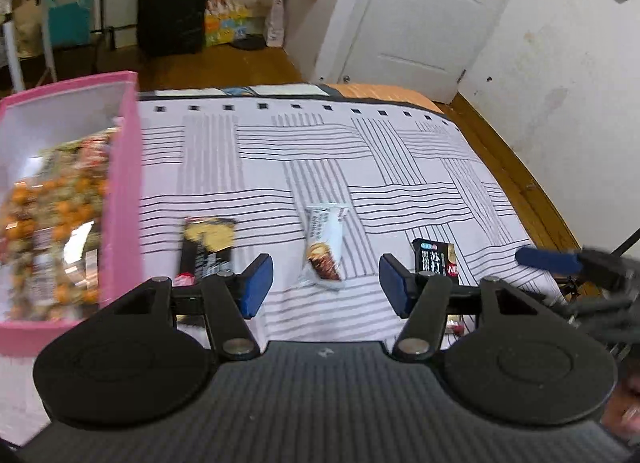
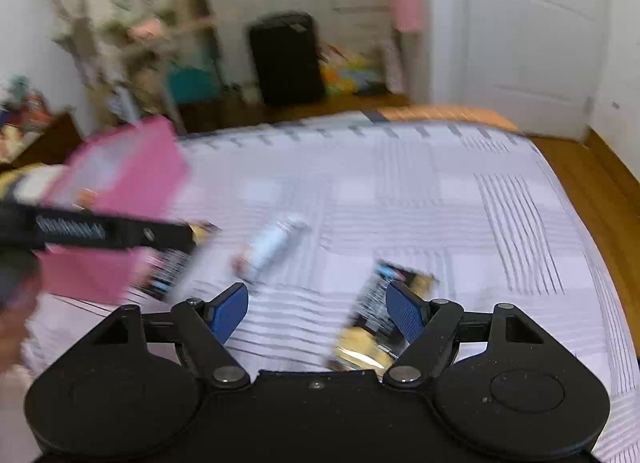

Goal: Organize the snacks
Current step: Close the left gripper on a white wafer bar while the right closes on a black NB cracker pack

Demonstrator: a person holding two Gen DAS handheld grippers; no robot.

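A bed covered with a white sheet printed in thin dark stripes carries the snacks, and both grippers hang over its near edge, pointing down at it. The left gripper has its blue-padded jaws standing apart with nothing between the pads; just beyond the gap lies a white snack bar wrapper with a brown picture at its near end. To the left of that lies a black and gold snack packet, close beside the pink rectangular plastic box at the bed's left side, which already holds bags of orange and brown snacks. To the right lies a small black packet with white lettering. The right gripper is also open and holds nothing; that black and gold packet sits just by its right finger, though the blur keeps me from telling whether they touch. A black suitcase stands on the wooden floor by the far wall.
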